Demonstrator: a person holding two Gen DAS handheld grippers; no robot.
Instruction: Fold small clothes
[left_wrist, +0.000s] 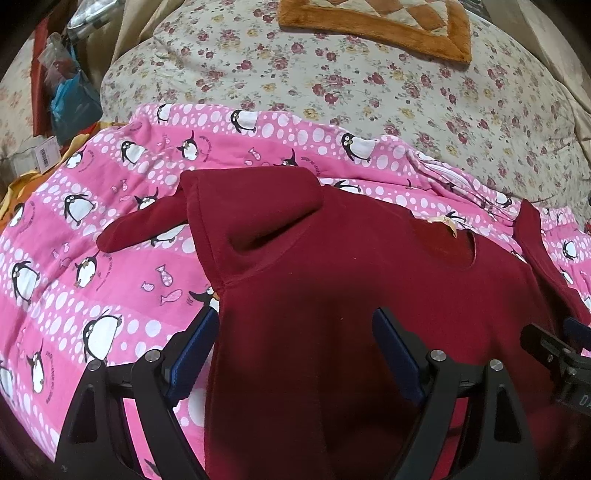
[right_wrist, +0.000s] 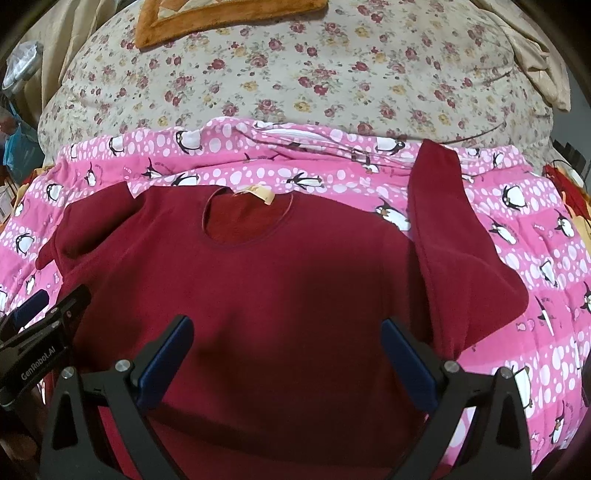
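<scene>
Maroon sweater (right_wrist: 266, 280), flat on penguin blanket (right_wrist: 546, 302), ahead of both tools; left tool (left_wrist: 295, 354) and right tool (right_wrist: 288, 354) released, empty.

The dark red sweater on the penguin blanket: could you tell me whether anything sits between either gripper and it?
Nothing visible does. The left gripper and right gripper hang open directly over the dark red sweater, with only the fabric beneath them.

Dark red sweater (right_wrist: 258, 288) on pink penguin-print blanket (left_wrist: 92, 229), floral quilt (right_wrist: 314, 74) behind.
</scene>
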